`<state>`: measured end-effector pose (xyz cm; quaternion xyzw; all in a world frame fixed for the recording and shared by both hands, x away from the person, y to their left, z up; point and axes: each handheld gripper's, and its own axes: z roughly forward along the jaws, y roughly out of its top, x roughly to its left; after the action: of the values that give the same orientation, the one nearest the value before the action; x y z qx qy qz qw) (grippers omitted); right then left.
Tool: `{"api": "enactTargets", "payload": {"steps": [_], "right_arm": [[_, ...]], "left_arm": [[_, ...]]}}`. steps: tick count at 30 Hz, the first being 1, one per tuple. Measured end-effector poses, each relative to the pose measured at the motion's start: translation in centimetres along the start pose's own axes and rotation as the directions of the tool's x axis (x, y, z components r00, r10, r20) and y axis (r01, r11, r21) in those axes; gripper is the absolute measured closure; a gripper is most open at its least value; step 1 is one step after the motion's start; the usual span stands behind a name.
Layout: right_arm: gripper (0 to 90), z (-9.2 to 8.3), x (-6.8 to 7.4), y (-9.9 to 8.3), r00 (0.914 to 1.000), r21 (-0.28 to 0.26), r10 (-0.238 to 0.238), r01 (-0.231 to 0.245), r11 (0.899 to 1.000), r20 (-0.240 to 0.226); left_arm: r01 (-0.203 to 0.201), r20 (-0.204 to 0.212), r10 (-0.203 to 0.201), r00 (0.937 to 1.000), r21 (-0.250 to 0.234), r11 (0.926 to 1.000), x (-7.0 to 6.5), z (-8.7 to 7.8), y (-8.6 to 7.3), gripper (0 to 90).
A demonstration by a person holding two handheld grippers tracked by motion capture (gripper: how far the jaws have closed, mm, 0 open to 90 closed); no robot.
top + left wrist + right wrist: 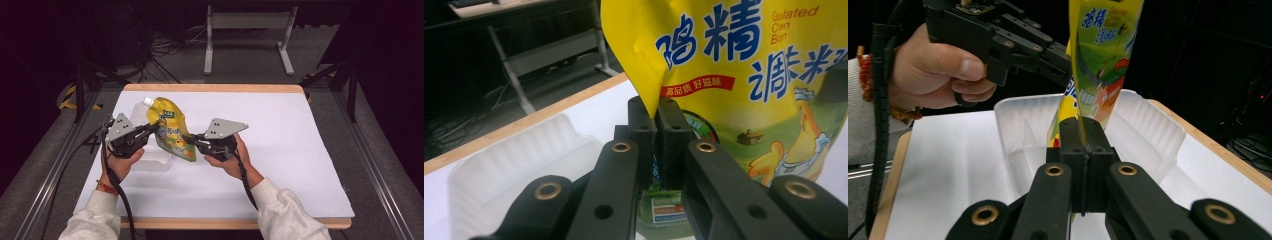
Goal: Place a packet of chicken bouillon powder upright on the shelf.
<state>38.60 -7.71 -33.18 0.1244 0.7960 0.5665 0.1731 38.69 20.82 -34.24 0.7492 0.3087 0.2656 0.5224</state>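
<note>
A yellow stand-up pouch [172,131] with blue characters, a cartoon chicken and a white spout cap hangs above the table between both hands. My left gripper [151,128] is shut on its left edge; in the left gripper view the jaws [656,145] pinch that yellow edge [644,60]. My right gripper [192,140] is shut on the pouch's lower right edge, and in the right gripper view the black jaws [1083,150] clamp the thin side of the pouch [1100,55]. The left gripper [1048,52] also shows there, held in a hand and gripping the pouch's far side.
A translucent white plastic tray [150,162] lies on the white table cover [280,150] under and behind the pouch, also seen as the ribbed tray [1148,130] and tray [509,165]. Wooden table edges border the cover. A metal stand and cables sit on the floor beyond.
</note>
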Motion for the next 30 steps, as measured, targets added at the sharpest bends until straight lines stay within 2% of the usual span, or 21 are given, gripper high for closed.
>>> {"api": "enactTargets", "payload": {"steps": [7, 19, 22, 26, 30], "right_arm": [[89.9, 2.6, -0.2, 0.8, 1.0000, 0.000, -0.008, 0.008, 1.000, -0.001], [89.9, 5.6, -0.6, 1.6, 1.0000, 0.006, -0.004, 0.004, 1.000, -0.006], [89.9, 6.5, -0.5, 1.6, 0.9995, 0.018, -0.027, 0.027, 0.999, 0.013], [89.8, 7.6, -0.4, 1.6, 0.9995, 0.030, -0.030, 0.029, 0.999, 0.013], [89.8, 8.7, -0.6, 1.4, 0.9994, 0.051, -0.029, 0.028, 0.998, 0.019]], "left_arm": [[0.030, -0.040, -0.030, 0.9987, -0.020, 0.9994, 1.7, -0.8, -0.6, 86.6], [0.066, -0.084, -0.069, 0.9940, -0.039, 0.9971, 3.9, -1.8, -1.6, 86.6], [0.058, -0.113, -0.061, 0.9917, -0.029, 0.9979, 4.3, -1.9, -1.8, 86.6], [0.060, -0.138, -0.063, 0.9885, -0.024, 0.9979, 4.7, -2.1, -2.2, 86.6], [0.087, -0.134, -0.090, 0.9869, -0.022, 0.9959, 5.4, -2.1, -2.9, 86.5]]}}
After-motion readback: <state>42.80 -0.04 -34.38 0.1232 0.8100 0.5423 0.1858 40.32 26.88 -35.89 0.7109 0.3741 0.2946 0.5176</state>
